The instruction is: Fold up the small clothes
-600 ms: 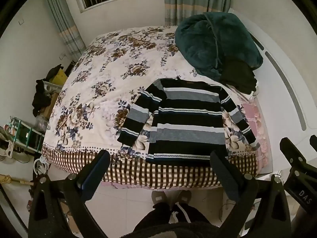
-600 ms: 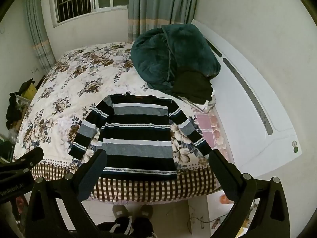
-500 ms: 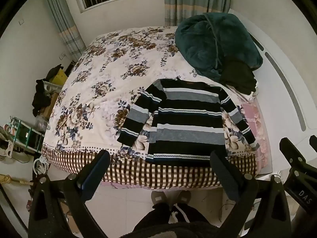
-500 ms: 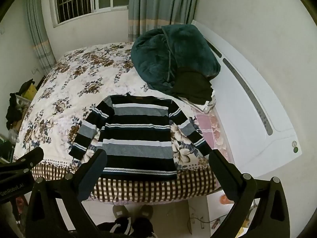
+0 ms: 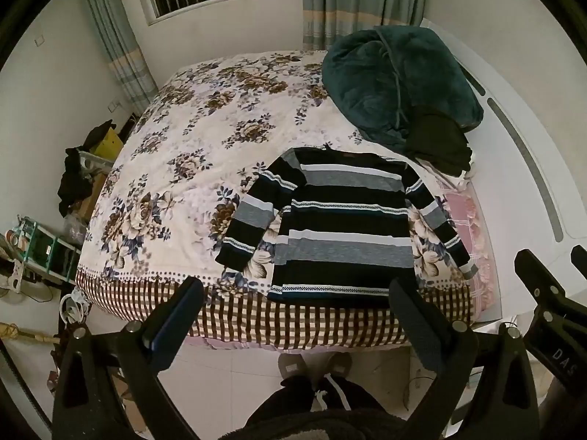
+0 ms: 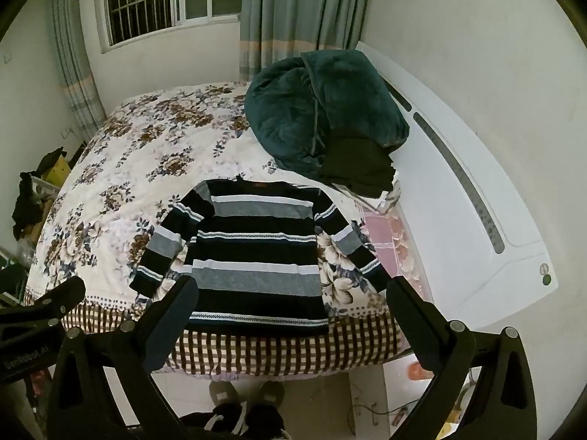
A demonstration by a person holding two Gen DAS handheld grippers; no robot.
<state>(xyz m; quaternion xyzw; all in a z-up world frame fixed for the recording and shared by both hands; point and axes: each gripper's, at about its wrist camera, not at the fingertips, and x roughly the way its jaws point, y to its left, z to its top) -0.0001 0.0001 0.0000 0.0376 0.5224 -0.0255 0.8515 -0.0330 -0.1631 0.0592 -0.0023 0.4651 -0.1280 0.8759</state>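
Observation:
A small striped sweater (image 5: 341, 227) (image 6: 256, 253), black, grey and white, lies flat on the flowered bedspread (image 5: 190, 161) (image 6: 121, 183) near the bed's front edge, both sleeves spread out and down. My left gripper (image 5: 297, 300) hangs open above the front edge of the bed, short of the sweater's hem, with nothing between its fingers. My right gripper (image 6: 293, 304) is open too, held high over the hem, empty. Each gripper shows at the side of the other's view.
A dark green blanket (image 5: 396, 77) (image 6: 323, 106) and a folded dark garment (image 5: 436, 146) (image 6: 359, 168) are heaped by the white headboard (image 5: 521, 154) (image 6: 469, 198). Clutter and boxes (image 5: 77, 179) line the bed's left side. The person's legs and slippers (image 5: 312, 366) stand on the tiled floor.

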